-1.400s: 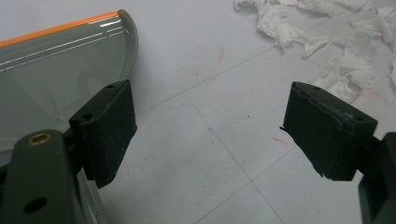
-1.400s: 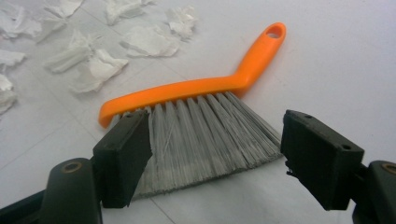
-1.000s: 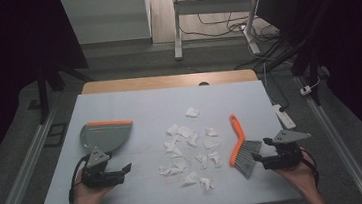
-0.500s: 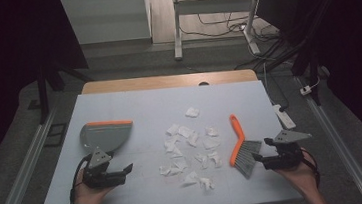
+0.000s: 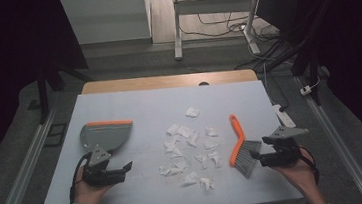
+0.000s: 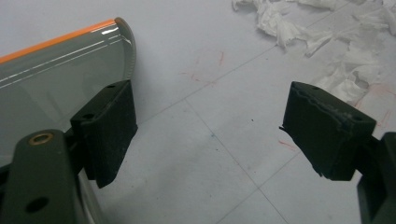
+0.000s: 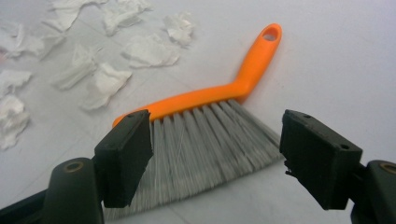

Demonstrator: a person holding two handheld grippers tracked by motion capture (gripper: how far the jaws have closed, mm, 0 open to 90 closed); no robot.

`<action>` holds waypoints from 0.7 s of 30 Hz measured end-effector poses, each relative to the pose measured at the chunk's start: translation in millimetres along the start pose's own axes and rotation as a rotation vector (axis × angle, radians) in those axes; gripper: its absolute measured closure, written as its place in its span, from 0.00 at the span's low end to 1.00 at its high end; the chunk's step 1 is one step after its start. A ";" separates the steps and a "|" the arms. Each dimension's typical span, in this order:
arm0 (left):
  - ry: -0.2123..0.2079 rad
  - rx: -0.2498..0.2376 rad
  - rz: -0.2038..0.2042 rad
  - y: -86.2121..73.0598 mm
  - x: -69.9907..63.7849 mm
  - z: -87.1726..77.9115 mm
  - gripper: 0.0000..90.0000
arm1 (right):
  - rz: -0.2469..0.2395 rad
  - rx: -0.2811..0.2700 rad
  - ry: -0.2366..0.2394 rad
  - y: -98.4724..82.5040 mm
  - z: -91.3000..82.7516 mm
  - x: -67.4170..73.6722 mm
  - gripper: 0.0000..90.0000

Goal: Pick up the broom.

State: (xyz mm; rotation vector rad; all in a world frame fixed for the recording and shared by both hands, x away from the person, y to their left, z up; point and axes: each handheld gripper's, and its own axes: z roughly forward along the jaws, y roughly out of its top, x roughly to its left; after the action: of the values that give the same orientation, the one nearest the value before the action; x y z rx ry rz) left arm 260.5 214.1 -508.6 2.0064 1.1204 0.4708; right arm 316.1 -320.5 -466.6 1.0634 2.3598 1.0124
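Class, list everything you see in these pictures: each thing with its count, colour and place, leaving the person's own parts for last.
Table: one, pale blue-grey top, centre.
Dustpan: one, grey with orange edge, table's left.
Hand brush: one, orange handle, grey bristles, table's right.
Torn paper scraps: many, white, scattered mid-table between dustpan and brush.
White desk frame: one, on the floor beyond the table.
Left gripper: black, open, near the dustpan.
Right gripper: black, open, at the brush's bristles.
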 end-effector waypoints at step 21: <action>0.011 0.022 0.019 1.2 -11.4 -1.7 0.21 | 0.116 0.373 -0.067 84.5 54.4 -12.5 0.32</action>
State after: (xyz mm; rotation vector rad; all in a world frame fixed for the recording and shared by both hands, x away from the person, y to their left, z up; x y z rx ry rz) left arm 253.9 205.0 -506.0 2.0373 1.1184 0.4814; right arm 397.5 -266.0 -441.1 1.3554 2.5142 0.5703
